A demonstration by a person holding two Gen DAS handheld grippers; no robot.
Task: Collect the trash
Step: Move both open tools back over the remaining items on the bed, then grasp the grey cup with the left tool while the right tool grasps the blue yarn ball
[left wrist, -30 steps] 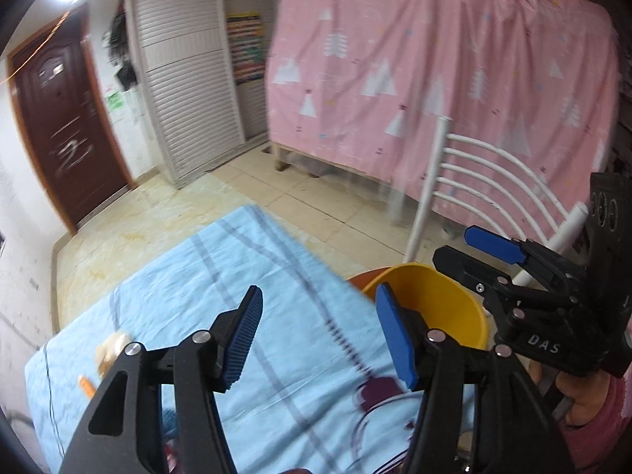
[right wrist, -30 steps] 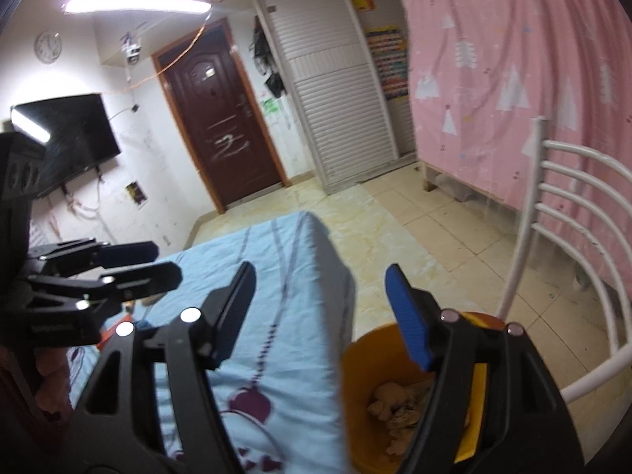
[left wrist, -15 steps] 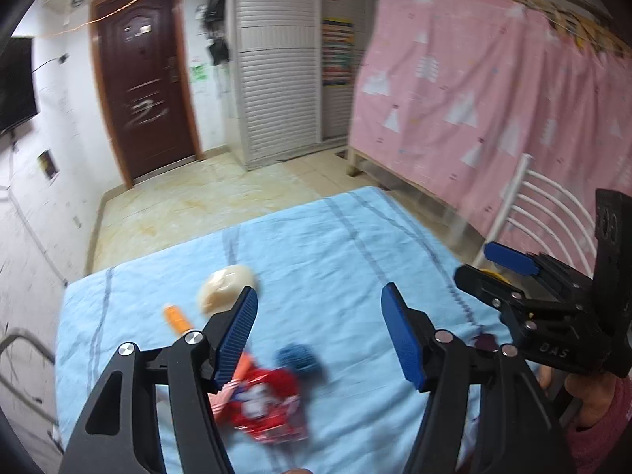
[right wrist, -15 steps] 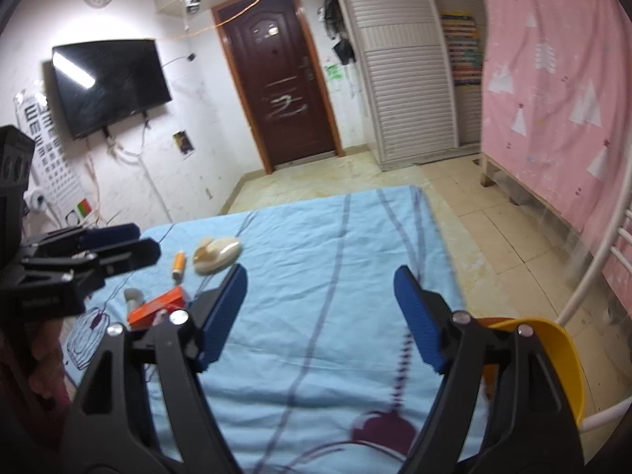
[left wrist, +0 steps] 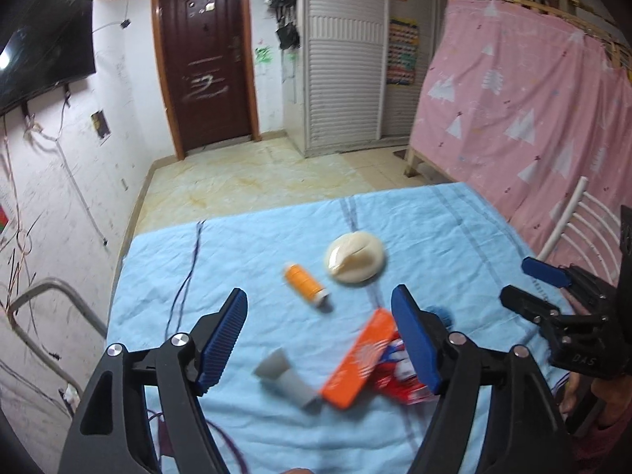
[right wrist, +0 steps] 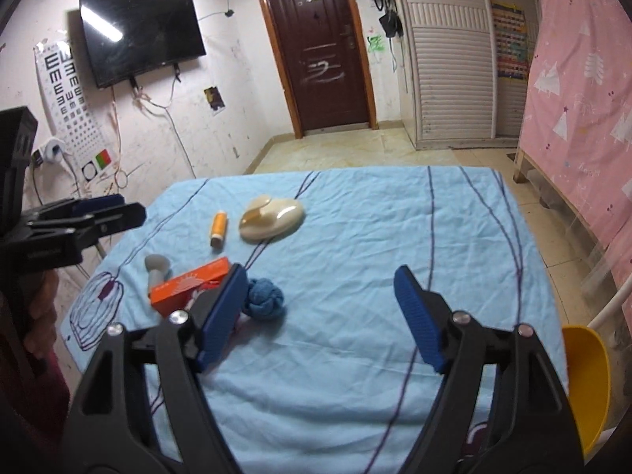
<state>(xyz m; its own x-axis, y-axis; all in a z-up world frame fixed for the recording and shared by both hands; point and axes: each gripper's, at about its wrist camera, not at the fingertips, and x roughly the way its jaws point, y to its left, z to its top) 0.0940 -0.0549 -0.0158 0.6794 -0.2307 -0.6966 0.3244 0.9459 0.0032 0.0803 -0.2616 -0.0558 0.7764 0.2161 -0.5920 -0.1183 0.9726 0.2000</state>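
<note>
Left wrist view shows our left gripper (left wrist: 320, 331) with fingers (left wrist: 223, 335) spread wide and empty, where a second ago they framed the yellow bin; now they frame the litter. Between them lie a grey tube (left wrist: 286, 381) and an orange box (left wrist: 361, 359), with an orange bottle (left wrist: 306, 284) and a cream shell-shaped piece (left wrist: 355, 256) just beyond. Our right gripper (right wrist: 320, 312) is likewise open and empty; a blue knotted ball (right wrist: 264, 298) sits beside its left finger. The bin (right wrist: 586, 379) has slid to the far right edge, off the blue-sheeted worktop (right wrist: 375, 237). We judge the last drop finished and another pickup due.
</note>
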